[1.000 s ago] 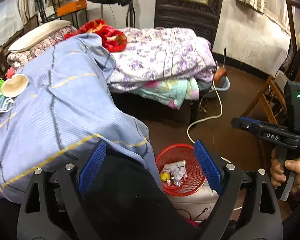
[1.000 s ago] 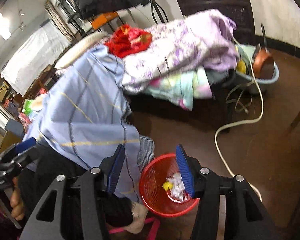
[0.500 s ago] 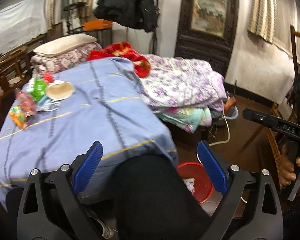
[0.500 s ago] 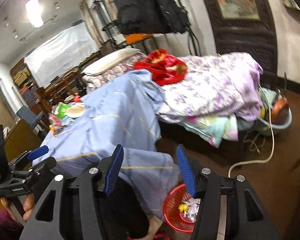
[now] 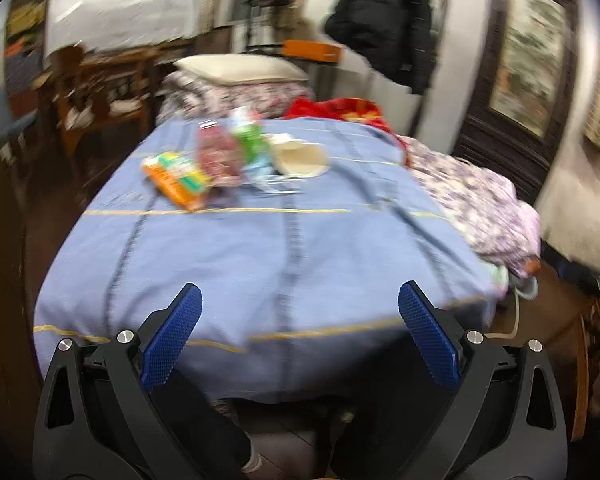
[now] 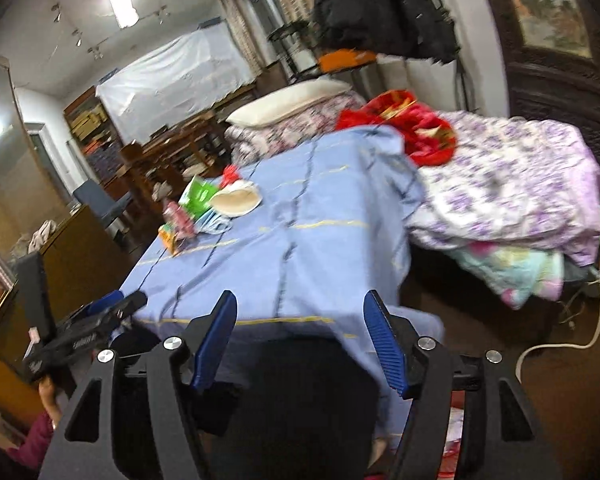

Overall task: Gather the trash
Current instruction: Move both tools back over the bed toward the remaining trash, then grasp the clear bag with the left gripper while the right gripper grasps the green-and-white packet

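Left wrist view: left claw (image 5: 296,336) spread, empty; trash (image 5: 220,164) lies well ahead, slightly left; right claw (image 6: 300,340) also spread.

The wrappers (image 5: 196,168) heaped on the blue cloth (image 5: 284,248) smear into blur, labels unreadable. A dark knee (image 6: 300,392) hides the cloth's near edge and most of the floor.

Left gripper (image 5: 298,334) jaws wide apart, right gripper (image 6: 300,338) jaws parted

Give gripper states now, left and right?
Left gripper: open, holding nothing.
Right gripper: open, holding nothing.
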Demonstrator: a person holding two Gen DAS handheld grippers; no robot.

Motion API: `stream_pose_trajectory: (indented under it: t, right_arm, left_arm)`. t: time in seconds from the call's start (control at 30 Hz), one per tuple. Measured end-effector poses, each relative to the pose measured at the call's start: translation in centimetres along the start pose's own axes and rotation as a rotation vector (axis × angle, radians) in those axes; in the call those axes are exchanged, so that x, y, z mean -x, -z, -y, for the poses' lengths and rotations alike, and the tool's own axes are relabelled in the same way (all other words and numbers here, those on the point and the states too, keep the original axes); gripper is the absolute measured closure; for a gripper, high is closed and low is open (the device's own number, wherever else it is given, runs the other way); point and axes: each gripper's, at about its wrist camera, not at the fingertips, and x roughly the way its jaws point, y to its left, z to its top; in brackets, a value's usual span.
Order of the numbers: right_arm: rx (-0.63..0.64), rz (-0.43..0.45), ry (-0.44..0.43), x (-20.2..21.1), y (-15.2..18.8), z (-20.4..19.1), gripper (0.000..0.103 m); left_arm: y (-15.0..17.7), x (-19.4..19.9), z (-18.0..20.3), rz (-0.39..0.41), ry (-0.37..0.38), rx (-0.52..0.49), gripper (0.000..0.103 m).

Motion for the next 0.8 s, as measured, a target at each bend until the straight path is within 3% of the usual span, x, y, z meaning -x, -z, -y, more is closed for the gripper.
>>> stream_pose_trajectory:
  t: [0.17, 0.3, 0.5, 0.7, 0.77, 0.8]
  right_arm:
    - [0.028, -0.056, -0.017, -3.9, -0.2, -2.2, 0.038]
    - [0.028, -0.085, -0.025, -6.6, -0.7, -3.4, 0.038]
    - [0.057, -0.081, -0.001, -8.1, -1.1, -3.9, 0.038]
    - [0.039, -0.1, 0.015, -9.6, -1.4, -3.6, 0.038]
    - [0.03, -0.106, 0.014, -10.4, -1.6, -3.7, 0.038]
    - [0.026, -0.108, 0.009, -10.9, -1.8, -3.9, 0.038]
  left_arm:
    - [-2.6, -2.4, -4.9, 0.01, -0.025, 0.112, 0.008]
    - [-5.5, -4.5, -6.8, 0.036, 0.015, 0.171, 0.008]
    - [-8.9, -8.4, -6.4, 0.059, 0.001, 0.137, 0.008]
    - [-9.7, -11.2, -7.9, 0.059, 0.003, 0.157, 0.009]
    - [-9.5, -11.6, -8.5, 0.055, 0.04, 0.175, 0.025]
    - [-9.5, -11.6, -8.8, 0.05, 0.103, 0.181, 0.041]
